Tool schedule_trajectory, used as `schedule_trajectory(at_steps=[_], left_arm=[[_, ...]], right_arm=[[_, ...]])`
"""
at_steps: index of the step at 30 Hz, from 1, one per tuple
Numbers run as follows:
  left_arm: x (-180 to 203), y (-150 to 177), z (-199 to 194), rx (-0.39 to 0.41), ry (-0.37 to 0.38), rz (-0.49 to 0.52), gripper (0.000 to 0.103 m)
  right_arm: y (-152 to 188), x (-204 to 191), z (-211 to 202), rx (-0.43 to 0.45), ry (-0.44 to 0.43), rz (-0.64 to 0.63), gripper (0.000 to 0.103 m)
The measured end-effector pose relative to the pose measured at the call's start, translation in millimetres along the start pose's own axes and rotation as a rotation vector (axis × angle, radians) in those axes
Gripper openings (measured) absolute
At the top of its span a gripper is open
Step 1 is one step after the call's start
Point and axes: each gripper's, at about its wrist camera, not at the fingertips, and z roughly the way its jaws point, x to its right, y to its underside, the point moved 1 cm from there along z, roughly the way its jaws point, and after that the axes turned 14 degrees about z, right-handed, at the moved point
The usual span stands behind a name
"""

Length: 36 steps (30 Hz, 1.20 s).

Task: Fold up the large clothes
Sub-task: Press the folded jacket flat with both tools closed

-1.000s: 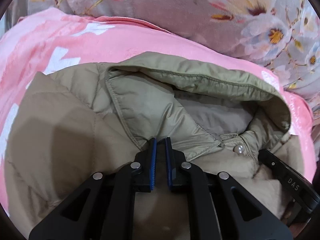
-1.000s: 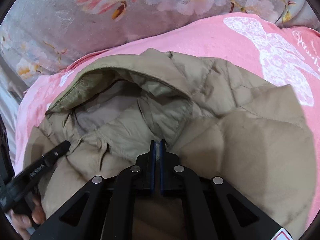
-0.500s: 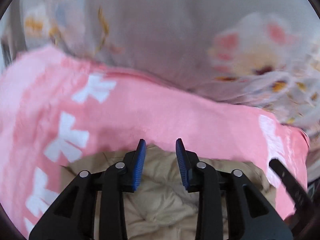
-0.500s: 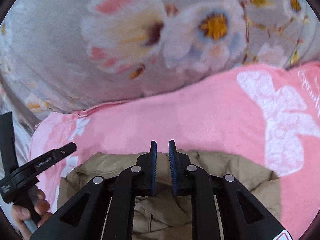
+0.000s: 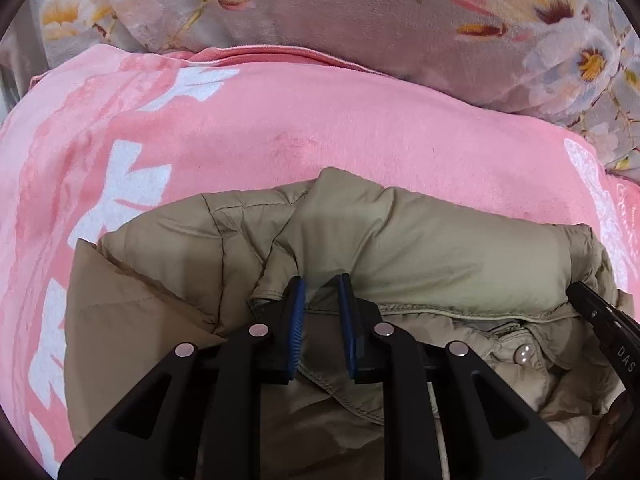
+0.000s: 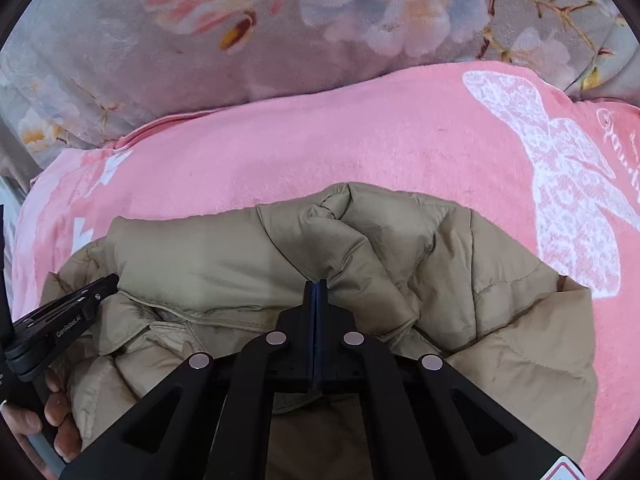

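Note:
A beige puffer jacket (image 5: 440, 256) lies on a pink blanket (image 5: 280, 128), with its hood folded down over the collar. A pearl snap (image 5: 523, 354) shows below the hood's edge. My left gripper (image 5: 322, 312) hovers at the hood's hem with its jaws closing; a narrow gap remains and the pads press on nothing. The right wrist view shows the same jacket (image 6: 200, 264), with my right gripper (image 6: 316, 292) shut at the hood's fold and no cloth visibly pinched. Each view catches the other gripper at its edge: the right one (image 5: 600, 320) and the left one (image 6: 60, 320).
A grey floral blanket (image 5: 340, 4) is bunched behind the pink one, which carries white bow and butterfly prints (image 6: 568, 184). A person's hand (image 6: 52, 420) holds the left gripper's handle at the lower left of the right wrist view.
The hood lay open with its lining up; it is now folded down over the collar. Both grippers swung forward, parted their jaws, then came back; the right has shut and the left has narrowed.

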Motion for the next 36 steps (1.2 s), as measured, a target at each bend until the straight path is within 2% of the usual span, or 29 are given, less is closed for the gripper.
schedule_trajectory(at_steps=[9, 17, 36], left_arm=[[9, 12, 3, 0.073, -0.083, 0.031, 0.017], [10, 11, 4, 0.08, -0.101, 0.04, 0.016], [12, 12, 5, 0.081, -0.12, 0.055, 0.016]], right_arm=[[11, -9, 13, 0.064, 0.073, -0.053, 0.0], [12, -12, 13, 0.079, 0.097, -0.076, 0.0], [10, -13, 12, 0.073, 0.088, -0.068, 0.0]])
